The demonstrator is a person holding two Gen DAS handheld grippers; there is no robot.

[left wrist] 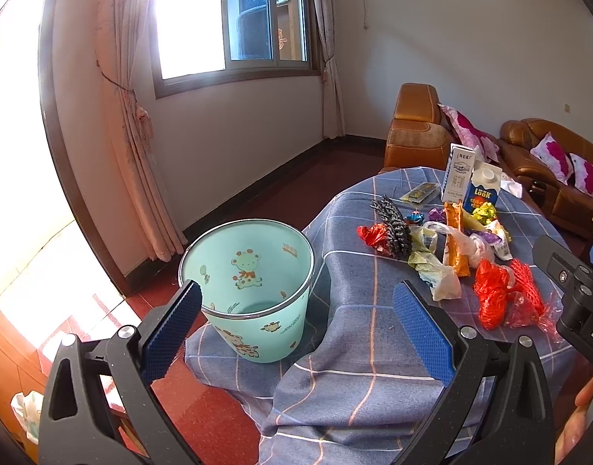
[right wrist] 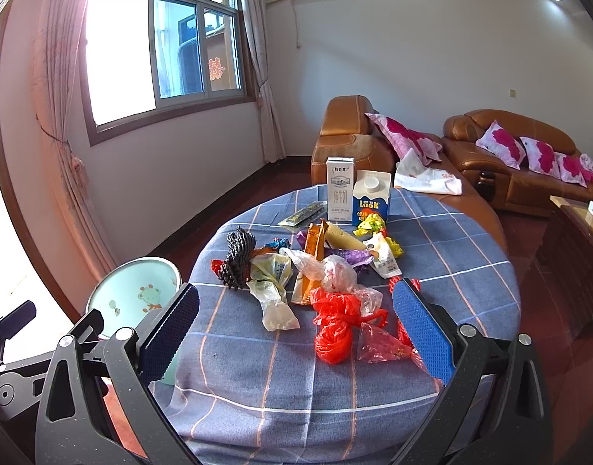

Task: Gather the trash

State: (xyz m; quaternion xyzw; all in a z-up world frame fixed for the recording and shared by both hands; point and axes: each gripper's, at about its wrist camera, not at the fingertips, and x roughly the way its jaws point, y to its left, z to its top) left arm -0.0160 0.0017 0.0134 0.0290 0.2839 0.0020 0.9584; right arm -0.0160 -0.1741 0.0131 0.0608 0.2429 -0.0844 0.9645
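A pile of trash lies on the round table with a blue checked cloth [right wrist: 451,271]: a red plastic bag [right wrist: 335,329], clear bags [right wrist: 335,271], an orange wrapper [right wrist: 314,244], a dark foam net [right wrist: 238,255], a white milk carton [right wrist: 340,193] and a blue carton [right wrist: 372,201]. A mint bin [left wrist: 250,271] with cartoon prints stands left of the table; it also shows in the right wrist view [right wrist: 137,294]. My left gripper [left wrist: 296,310] is open near the bin. My right gripper [right wrist: 296,310] is open above the table's near edge, in front of the red bag.
Brown leather sofas [right wrist: 509,162] with pink cushions stand behind the table. A window [right wrist: 161,50] with curtains is at the back left. A wooden cabinet [right wrist: 579,240] is on the right. The floor is dark red.
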